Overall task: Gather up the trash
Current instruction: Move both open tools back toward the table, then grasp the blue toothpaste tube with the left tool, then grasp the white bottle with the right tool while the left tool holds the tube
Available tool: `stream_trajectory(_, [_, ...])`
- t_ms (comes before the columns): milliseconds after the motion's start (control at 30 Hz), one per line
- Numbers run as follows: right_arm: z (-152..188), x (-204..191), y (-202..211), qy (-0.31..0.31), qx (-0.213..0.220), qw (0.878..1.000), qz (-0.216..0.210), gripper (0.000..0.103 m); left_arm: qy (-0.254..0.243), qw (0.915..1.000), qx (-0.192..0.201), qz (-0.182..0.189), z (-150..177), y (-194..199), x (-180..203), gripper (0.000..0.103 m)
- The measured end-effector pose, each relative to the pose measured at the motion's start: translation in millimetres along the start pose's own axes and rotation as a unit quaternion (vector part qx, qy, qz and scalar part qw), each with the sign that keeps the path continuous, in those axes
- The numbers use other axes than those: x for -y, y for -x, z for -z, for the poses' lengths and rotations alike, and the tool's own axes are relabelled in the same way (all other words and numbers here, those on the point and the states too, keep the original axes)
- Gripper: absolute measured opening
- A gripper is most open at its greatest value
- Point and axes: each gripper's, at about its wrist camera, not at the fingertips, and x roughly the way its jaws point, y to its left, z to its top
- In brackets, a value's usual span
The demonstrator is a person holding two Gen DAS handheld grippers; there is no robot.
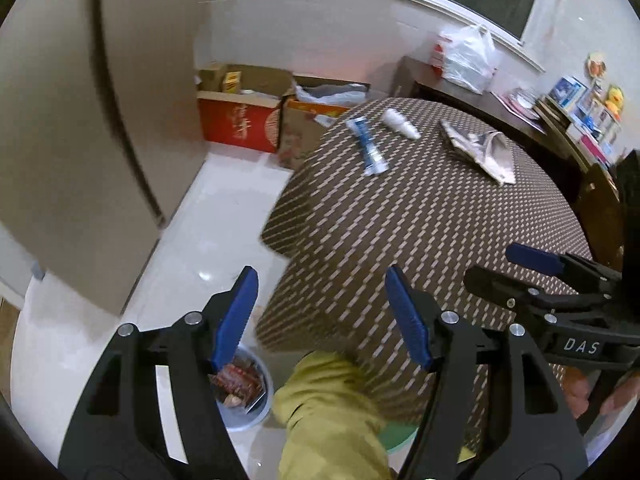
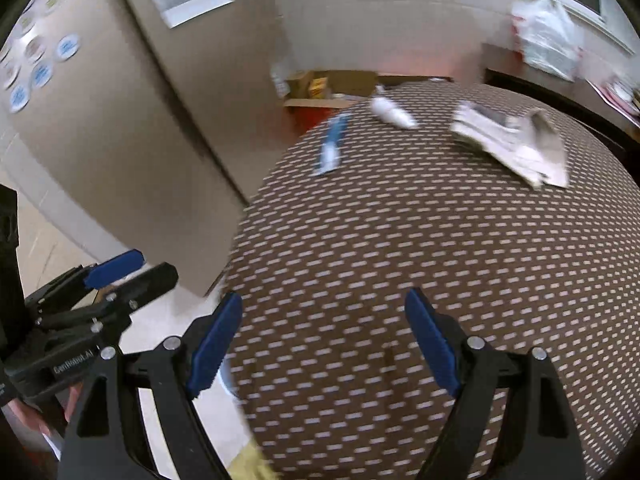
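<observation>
Bin (image 1: 256,404) on floor just below left gripper (image 1: 320,316), w/ reddish wrappers inside; cardboard boxes (image 1: 248,108) far ahead past table (image 1: 420,232), contents unclear. Both grippers wide apart, holding nothing: left over table's near-left edge, right gripper (image 2: 324,340) above cloth. Trash well ahead on far side: blue tube (image 1: 367,145), white bottle (image 1: 399,122), crumpled newspaper (image 1: 480,148).

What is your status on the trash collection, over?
Left gripper and right gripper: jaws open, empty. Tube, white bottle, crumpled paper on table, untouched. Trash bin on floor. Path unobstructed.
</observation>
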Motion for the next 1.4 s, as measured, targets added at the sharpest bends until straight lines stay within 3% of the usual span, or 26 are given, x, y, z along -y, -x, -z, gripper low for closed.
stream_trajectory(200, [-27,52,-4,-0.026,-0.003,0.999,0.039,0.082,-0.022,0.9996,-0.007,0.015,-41,-43,31,0.066])
stream_trajectory(467, [-72,85,-30,-0.019,-0.015,0.997,0.067,0.082,-0.044,0.9987,-0.025,0.011,-95,-114,54,0.06])
stream_trajectory(533, [-85,89,-37,-0.014,-0.016,0.997,0.069,0.082,-0.044,0.9982,-0.039,-0.005,-105,-138,56,0.052])
stream_trajectory(633, [-103,92,-46,-0.006,-0.015,0.998,0.065,0.082,-0.041,0.9972,-0.063,-0.007,-112,-163,55,0.03])
stream_trajectory(667, [-108,92,-49,-0.002,-0.015,0.998,0.063,0.082,-0.043,0.9976,-0.052,-0.012,-115,-166,54,0.026])
stream_trajectory(700, [-114,89,-54,0.007,-0.016,0.998,0.061,0.082,-0.042,0.9976,-0.051,-0.017,-117,-169,54,0.015])
stream_trajectory(967, [-159,69,-109,0.042,-0.041,0.998,0.038,0.082,-0.013,0.9991,-0.038,-0.01,-128,-167,34,0.013])
stream_trajectory(1133, [-183,52,-158,0.063,-0.058,0.995,0.054,0.081,-0.002,0.999,-0.036,-0.026,-131,-159,20,0.013])
stream_trajectory(1167, [-186,51,-164,0.059,-0.064,0.995,0.051,0.069,0.0,0.999,-0.034,-0.029,-131,-157,16,0.013])
stream_trajectory(1200, [-188,47,-166,0.062,-0.052,0.995,0.06,0.066,0.003,0.9989,-0.033,-0.033,-132,-156,13,0.013])
stream_trajectory(1233, [-188,42,-167,0.073,-0.049,0.994,0.058,0.035,0.005,0.9988,-0.032,-0.037,-133,-154,10,0.013])
stream_trajectory(1267, [-188,39,-167,0.08,-0.05,0.994,0.058,0.024,0.009,0.9987,-0.031,-0.04,-133,-152,6,0.013])
stream_trajectory(1400, [-175,29,-157,0.073,-0.058,0.995,0.041,0.024,0.017,0.9986,-0.021,-0.045,-132,-137,-5,0.013])
